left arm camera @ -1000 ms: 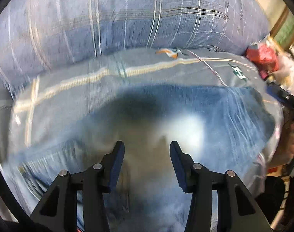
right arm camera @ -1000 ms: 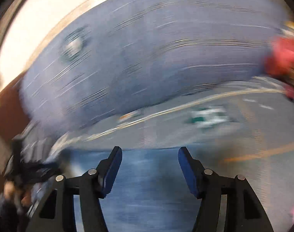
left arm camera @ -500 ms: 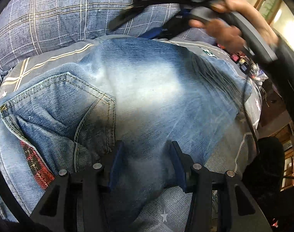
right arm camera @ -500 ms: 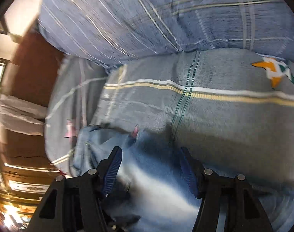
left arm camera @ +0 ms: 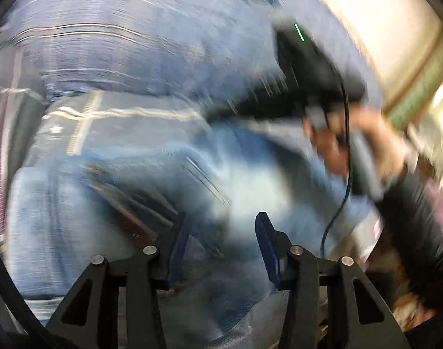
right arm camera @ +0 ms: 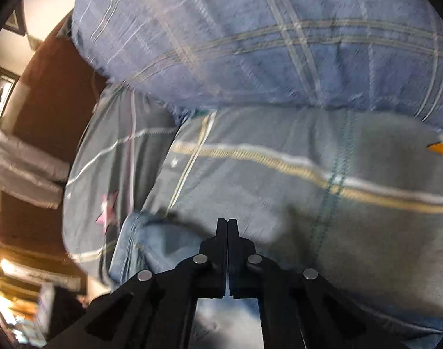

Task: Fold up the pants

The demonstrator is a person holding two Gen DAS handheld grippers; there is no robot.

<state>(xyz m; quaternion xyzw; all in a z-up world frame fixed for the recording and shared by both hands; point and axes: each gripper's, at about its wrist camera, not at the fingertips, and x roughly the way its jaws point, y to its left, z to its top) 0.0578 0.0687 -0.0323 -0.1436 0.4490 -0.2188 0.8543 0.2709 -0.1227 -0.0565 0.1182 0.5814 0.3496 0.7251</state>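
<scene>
The jeans (left arm camera: pixel 250 180) lie spread on the bed's star-print sheet (right arm camera: pixel 279 192), below the plaid pillow (right arm camera: pixel 265 43). My right gripper (right arm camera: pixel 227 226) seems clenched on their edge, though denim between the jaws is hidden; my left gripper (left arm camera: pixel 220 232) hangs released above them. I should draw the fold over evenly, keeping the edge taut.

A big blue plaid pillow (right arm camera: pixel 265 37) fills the upper frame above a grey striped bedsheet (right arm camera: pixel 279 180), with a brown headboard (right arm camera: pixel 41 93) and cream wall (right arm camera: pixel 46 8) at upper left.
</scene>
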